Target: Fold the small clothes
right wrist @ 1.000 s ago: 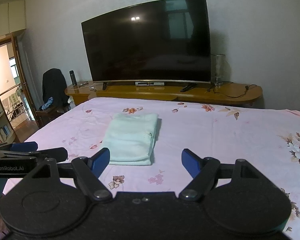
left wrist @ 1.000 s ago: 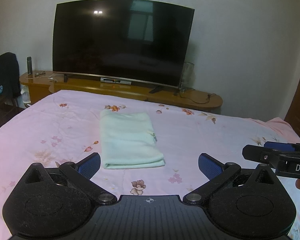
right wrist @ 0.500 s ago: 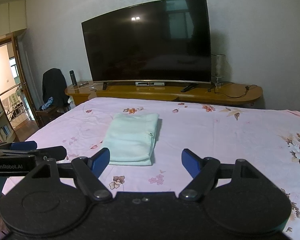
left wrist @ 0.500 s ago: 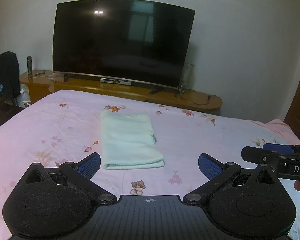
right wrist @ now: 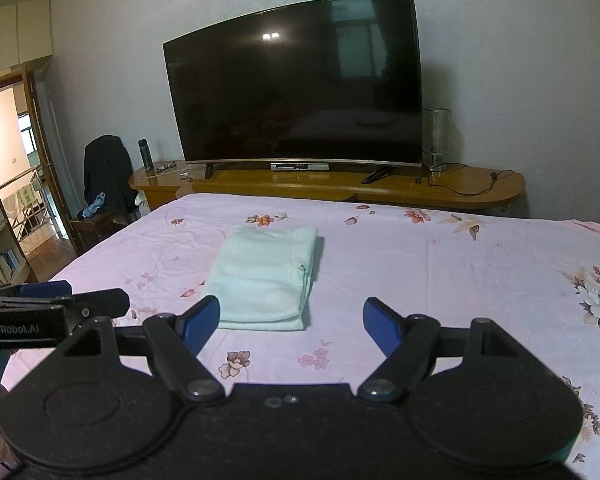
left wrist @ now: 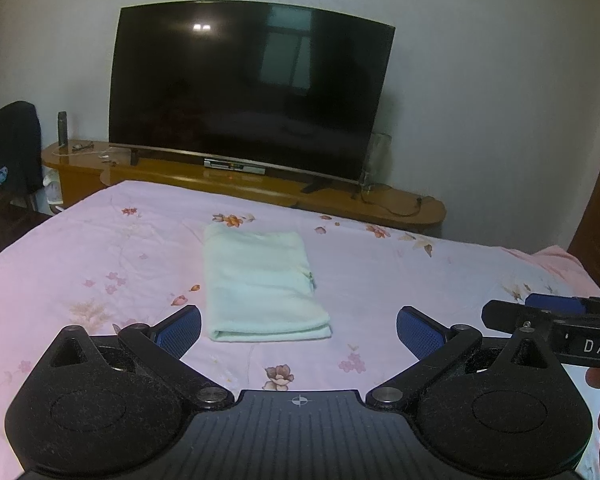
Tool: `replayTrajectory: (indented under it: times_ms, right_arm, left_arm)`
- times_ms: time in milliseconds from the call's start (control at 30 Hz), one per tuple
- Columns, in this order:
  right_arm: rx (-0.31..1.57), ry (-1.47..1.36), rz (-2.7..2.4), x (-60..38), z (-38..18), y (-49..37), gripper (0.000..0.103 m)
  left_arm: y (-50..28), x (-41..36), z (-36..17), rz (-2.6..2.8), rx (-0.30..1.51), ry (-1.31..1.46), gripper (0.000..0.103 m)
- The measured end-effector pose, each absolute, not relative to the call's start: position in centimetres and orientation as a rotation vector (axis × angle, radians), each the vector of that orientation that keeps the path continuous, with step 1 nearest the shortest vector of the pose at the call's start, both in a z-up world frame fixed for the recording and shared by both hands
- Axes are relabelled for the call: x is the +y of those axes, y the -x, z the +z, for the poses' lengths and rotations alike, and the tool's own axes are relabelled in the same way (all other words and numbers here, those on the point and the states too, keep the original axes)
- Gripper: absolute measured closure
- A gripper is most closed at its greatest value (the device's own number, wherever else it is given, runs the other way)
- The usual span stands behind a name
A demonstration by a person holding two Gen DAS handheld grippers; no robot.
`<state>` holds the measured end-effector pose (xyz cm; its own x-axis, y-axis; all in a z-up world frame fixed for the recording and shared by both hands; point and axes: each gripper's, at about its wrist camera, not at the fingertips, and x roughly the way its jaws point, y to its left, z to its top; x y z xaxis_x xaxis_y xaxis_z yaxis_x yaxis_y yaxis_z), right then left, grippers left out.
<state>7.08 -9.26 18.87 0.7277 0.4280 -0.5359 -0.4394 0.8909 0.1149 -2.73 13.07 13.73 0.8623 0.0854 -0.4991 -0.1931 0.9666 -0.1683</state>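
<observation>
Left wrist view: folded mint cloth (left wrist: 260, 284) on pink bedspread (left wrist: 420, 280), left gripper (left wrist: 298, 326) and right gripper (right wrist: 290, 320) both released, empty.

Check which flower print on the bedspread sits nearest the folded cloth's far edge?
The orange flower print just beyond the light green folded cloth, toward the TV; the other prints lie further out.

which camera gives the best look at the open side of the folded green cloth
The right wrist view: the cloth shows its stacked layers along the right edge and near end. The left wrist view shows the cloth mostly from above, with only the near fold visible.
</observation>
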Motion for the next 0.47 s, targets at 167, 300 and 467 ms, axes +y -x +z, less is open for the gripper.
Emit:
replayTrajectory:
  times_ms: [167, 300, 467]
  right_arm:
    - [0.584, 0.021, 0.477, -9.27, 18.85, -7.12, 0.025]
    - [0.585, 0.022, 0.481, -9.24, 18.82, -7.12, 0.025]
    - [0.587, 0.03, 0.495, -9.18, 18.76, -7.0, 0.025]
  left_arm:
    - [2.93, 13.27, 13.79, 0.151, 0.491, 0.219, 0.0]
    - [3.01, 13.1, 13.8, 0.133, 0.485, 0.182, 0.0]
    - [3.0, 13.11, 13.81, 0.143, 0.488, 0.194, 0.0]
